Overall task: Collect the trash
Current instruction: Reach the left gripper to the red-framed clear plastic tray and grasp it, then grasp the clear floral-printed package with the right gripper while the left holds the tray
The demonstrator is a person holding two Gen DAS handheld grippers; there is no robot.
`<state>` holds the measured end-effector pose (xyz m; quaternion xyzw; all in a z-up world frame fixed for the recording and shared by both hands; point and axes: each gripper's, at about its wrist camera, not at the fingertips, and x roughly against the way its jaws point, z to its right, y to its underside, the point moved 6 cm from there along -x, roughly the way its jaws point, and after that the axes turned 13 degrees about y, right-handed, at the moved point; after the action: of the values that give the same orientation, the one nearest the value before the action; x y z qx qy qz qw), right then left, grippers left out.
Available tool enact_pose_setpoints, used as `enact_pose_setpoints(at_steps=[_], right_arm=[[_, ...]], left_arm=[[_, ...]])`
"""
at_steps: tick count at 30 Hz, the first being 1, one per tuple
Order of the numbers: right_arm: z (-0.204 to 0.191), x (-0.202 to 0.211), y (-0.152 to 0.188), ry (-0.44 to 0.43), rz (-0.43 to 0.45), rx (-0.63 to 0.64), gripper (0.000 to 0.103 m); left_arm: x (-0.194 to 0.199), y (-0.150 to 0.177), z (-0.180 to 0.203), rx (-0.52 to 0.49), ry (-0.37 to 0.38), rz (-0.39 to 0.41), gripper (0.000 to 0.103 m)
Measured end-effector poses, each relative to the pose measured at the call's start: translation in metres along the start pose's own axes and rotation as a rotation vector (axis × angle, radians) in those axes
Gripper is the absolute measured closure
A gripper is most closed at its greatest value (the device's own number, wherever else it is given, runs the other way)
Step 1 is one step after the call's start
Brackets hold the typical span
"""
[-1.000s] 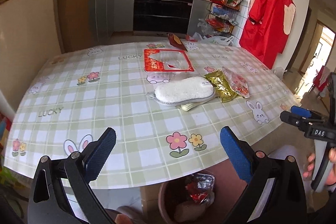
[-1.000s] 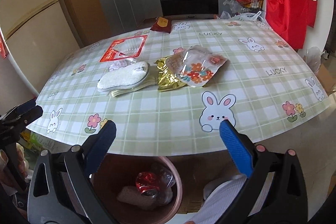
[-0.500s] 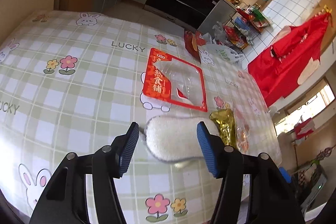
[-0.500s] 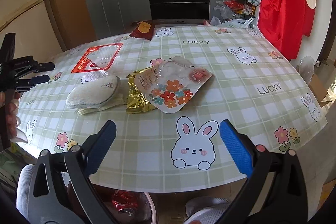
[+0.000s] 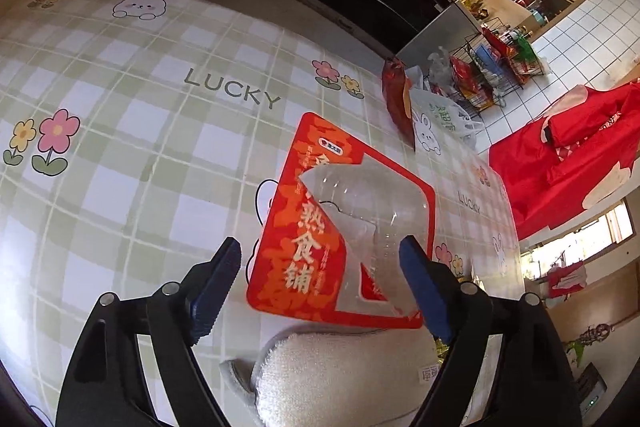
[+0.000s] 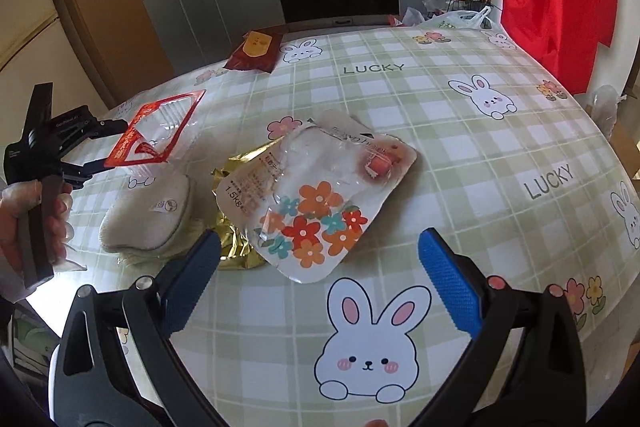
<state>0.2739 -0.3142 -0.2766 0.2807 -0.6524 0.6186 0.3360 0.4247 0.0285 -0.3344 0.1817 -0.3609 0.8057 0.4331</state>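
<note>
a: what is seen at the left side?

b: the left gripper is held over the table, pointed down at the red-bordered clear package. its jaws are opening. the near edge of the package lies between the blue pads; no pressing contact is visible, though the right pad is close to the clear film and touch cannot be ruled out. in the right wrist view the package's near edge appears lifted off the cloth, but this is not clearly resolved.

a: what lies just below it?

b: a white fluffy pad is located just beside the package's near edge.

a: and toward the middle?

b: a gold wrapper is found beside the white pad, partly covered by a clear pouch printed with flowers. a dark red packet is placed near the far table edge.

a: the right side?

b: the right gripper is held wide apart above the table's near edge, with nothing between its pads. the flowered pouch lies just ahead of it, untouched.
</note>
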Motion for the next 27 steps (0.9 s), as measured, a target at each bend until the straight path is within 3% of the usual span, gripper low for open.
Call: enact_pose_setpoints(at_steps=[7, 8, 9, 11, 13, 16, 20, 27], right_arm=[[-0.004, -0.012, -0.016, -0.025, -0.009, 0.005, 0.006], [-0.004, -0.014, -0.017, -0.034, -0.01, -0.002, 0.006], [-0.003, -0.015, -0.017, -0.036, -0.011, -0.004, 0.006], [-0.001, -0.021, -0.017, -0.016, -0.017, 0.002, 0.006], [0.003, -0.028, -0.018, 0.02, -0.016, -0.012, 0.006], [0.006, -0.04, -0.02, 0.01, -0.046, -0.064, 0.006], [-0.002, -0.052, -0.027, -0.006, -0.075, -0.12, 0.006], [0.004, -0.074, -0.036, 0.063, -0.127, -0.287, 0.006]], left_arm=[[-0.016, 0.006, -0.019, 0.023, -0.011, -0.029, 0.025], [-0.016, 0.009, -0.019, 0.026, 0.008, -0.032, 0.03], [-0.017, 0.011, -0.019, 0.025, 0.024, -0.042, 0.044], [-0.014, 0.014, -0.02, 0.015, 0.041, -0.043, 0.053], [-0.007, 0.014, -0.019, -0.012, 0.052, -0.019, 0.073], [0.007, 0.012, -0.017, -0.046, 0.076, 0.012, 0.086], [0.025, 0.009, -0.015, -0.064, 0.089, 0.062, 0.09], [0.052, 0.005, -0.012, -0.049, 0.106, 0.142, 0.095]])
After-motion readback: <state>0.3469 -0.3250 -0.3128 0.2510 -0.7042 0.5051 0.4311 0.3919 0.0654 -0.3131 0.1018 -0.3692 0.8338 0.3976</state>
